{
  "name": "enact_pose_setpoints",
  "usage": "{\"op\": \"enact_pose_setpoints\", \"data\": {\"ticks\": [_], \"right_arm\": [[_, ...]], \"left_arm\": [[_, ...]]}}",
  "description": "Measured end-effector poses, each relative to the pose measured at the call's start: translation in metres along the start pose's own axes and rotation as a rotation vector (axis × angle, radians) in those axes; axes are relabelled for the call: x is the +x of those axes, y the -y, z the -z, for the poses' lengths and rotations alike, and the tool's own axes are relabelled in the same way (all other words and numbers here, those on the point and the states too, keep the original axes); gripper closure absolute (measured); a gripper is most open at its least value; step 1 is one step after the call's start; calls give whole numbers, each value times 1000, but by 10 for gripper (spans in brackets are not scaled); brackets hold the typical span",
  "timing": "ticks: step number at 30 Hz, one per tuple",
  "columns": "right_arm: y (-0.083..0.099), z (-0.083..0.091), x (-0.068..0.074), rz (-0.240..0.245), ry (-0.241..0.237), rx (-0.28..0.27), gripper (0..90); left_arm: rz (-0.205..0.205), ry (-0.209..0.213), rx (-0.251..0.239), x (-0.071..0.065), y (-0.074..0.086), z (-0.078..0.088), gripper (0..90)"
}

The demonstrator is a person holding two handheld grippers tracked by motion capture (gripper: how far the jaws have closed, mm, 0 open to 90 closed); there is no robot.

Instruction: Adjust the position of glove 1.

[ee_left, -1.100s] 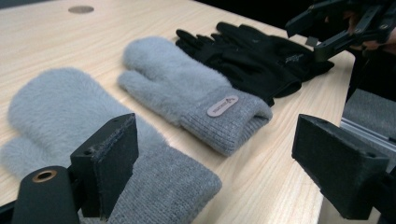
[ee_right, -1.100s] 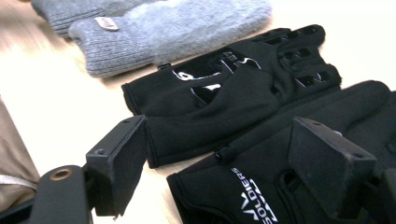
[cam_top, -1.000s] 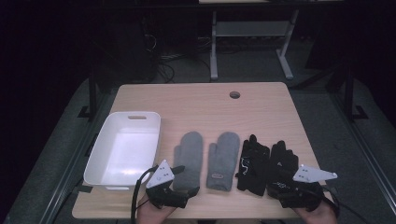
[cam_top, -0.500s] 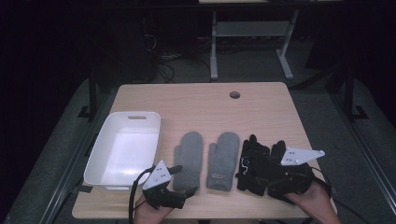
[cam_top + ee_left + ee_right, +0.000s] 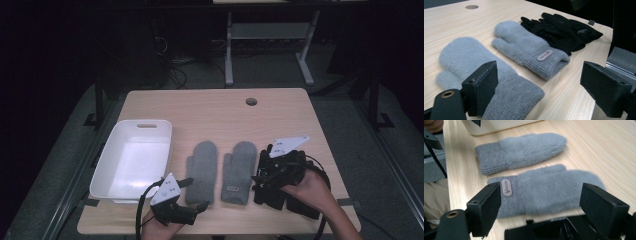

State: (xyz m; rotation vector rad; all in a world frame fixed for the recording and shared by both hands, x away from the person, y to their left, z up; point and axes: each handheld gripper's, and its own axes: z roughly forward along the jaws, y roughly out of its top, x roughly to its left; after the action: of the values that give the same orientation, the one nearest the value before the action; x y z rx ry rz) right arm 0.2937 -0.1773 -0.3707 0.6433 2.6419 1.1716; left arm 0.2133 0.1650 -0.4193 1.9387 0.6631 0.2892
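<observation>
High view first: a wooden table (image 5: 210, 107) with a white tub (image 5: 134, 162) on the left, two grey fuzzy mittens lying flat side by side in the middle, and a pair of black gloves (image 5: 272, 192) at the right, mostly hidden under the right gripper (image 5: 264, 172). The left gripper (image 5: 192, 195) sits at the near edge of the table, just by the cuff of the left mitten (image 5: 201, 171).

Left gripper view shows its jaws spread wide — nothing between them. The left pad (image 5: 482, 87) is right at the knitted cuff of the nearer mitten; can't tell if it's actually touching. The other mitten (image 5: 529, 48), with a small label on its cuff, lies just beyond, and the black gloves sit behind that.

Right gripper view: jaws also wide apart, holding nothing. They're pointed across the labelled mitten (image 5: 541, 191), which fills the gap between the pads — the tool looks like it's hovering low above the black gloves (image 5: 544, 231), whose dark fabric shows along the bottom edge. The plain mitten (image 5: 521, 151) lies farther off, near the tub's wall.
</observation>
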Motion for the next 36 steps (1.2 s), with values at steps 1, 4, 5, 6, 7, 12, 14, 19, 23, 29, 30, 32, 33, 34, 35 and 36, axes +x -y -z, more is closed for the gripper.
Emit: {"op": "enact_pose_setpoints", "data": {"ticks": [1,4,5,6,7,12,14,19,23,29,30,32,33,34,35,36], "right_arm": [[-5,-6,-1,14,-10,19,172],[-14,-21,-4,37,-30,64,175],[-16,-25,-5,40,-35,74,180],[-17,-30,-7,42,-42,88,193],[-19,-35,-9,48,-49,102,216],[-23,-65,-19,61,-79,189,240],[-21,-76,-20,69,-86,223,263],[-18,-99,-25,69,-99,308,297],[-15,-110,-28,68,-95,354,334],[-14,-120,-20,128,-26,406,478],[-14,-120,-18,130,-21,414,508],[-15,-120,-15,130,-19,426,578],[-15,-120,-14,134,-19,429,615],[-15,-120,-13,139,-19,429,654],[-15,-120,-10,140,-13,430,688],[-15,-119,-9,144,-9,430,719]], "left_arm": [[4,3,-6,0,0,0,142],[-6,2,-9,1,0,0,142],[3,1,-10,0,0,0,142],[5,2,-10,0,0,0,141],[7,4,-8,1,0,0,142],[9,-3,-5,1,0,1,142],[15,-3,-9,1,0,1,142],[16,1,0,2,1,0,141],[25,-11,2,3,1,1,141],[34,-19,-3,4,1,3,142],[33,-19,-4,4,1,3,142],[32,-21,-6,5,1,4,142],[33,-20,-6,5,1,4,142],[33,-19,-6,5,2,4,142],[33,-20,-8,5,2,4,142],[25,-22,-8,4,1,5,142]]}}
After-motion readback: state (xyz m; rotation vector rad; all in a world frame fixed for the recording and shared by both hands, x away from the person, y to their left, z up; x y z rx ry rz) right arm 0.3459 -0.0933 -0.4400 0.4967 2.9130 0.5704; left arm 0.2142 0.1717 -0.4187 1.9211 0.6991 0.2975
